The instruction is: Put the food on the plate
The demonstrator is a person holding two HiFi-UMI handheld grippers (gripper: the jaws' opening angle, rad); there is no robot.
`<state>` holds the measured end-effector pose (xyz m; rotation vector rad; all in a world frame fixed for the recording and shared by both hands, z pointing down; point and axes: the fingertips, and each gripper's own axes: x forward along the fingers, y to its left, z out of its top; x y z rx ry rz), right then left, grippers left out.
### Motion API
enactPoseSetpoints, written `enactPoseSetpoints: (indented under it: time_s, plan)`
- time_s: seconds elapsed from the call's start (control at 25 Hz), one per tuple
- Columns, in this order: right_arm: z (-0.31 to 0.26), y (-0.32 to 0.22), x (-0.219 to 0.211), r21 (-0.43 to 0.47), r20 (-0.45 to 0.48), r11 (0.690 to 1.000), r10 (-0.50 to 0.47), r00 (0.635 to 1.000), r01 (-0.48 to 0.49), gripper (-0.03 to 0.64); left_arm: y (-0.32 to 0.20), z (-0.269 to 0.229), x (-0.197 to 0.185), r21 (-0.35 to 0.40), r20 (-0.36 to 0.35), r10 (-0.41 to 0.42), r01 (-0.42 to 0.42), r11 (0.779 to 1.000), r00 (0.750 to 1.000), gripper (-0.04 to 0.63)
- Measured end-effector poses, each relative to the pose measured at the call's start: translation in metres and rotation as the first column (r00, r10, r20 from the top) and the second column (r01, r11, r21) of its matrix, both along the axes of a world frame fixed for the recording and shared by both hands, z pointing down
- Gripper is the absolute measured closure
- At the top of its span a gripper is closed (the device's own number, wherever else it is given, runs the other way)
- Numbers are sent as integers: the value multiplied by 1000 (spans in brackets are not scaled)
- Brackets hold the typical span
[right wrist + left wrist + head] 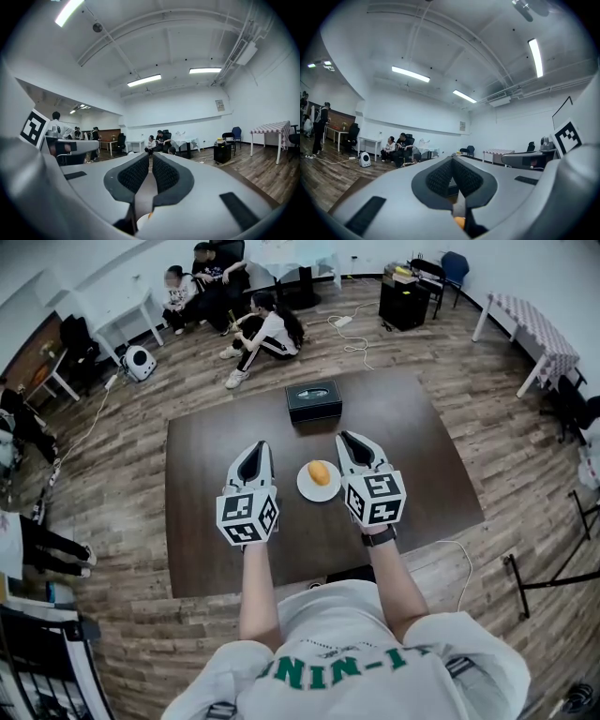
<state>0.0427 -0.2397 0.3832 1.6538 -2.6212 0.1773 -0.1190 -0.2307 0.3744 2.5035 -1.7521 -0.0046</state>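
Note:
An orange-yellow piece of food [319, 472] lies on a small white plate [305, 487] in the middle of the dark brown table [216, 540]. My left gripper [253, 448] rests just left of the plate, shut, with nothing between its fingers. My right gripper [349, 438] sits just right of the plate, shut and empty too. In the left gripper view the ribbed pads [440, 176] meet, and a sliver of the orange food [460, 221] shows below them. In the right gripper view the right gripper [150, 157] holds nothing, and a bit of the white plate [142, 222] peeks out below.
A black box [313, 400] stands at the table's far edge behind the plate. Several people [262, 334] sit on the wooden floor and on chairs beyond the table. A white cable [459, 563] runs past the table's right front corner.

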Motion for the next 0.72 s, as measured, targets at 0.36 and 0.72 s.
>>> enactPoseSetpoints:
  time_s: [0.36, 0.72]
  plan:
    - [-6, 6, -3, 25, 0, 1000, 1, 1000, -1, 600, 0, -3, 0, 16, 13, 17, -17, 1000, 1000, 583]
    - [8, 5, -15, 1, 27, 1000, 4, 1000, -4, 600, -2, 9, -6, -4, 26, 33, -33, 999, 999, 583]
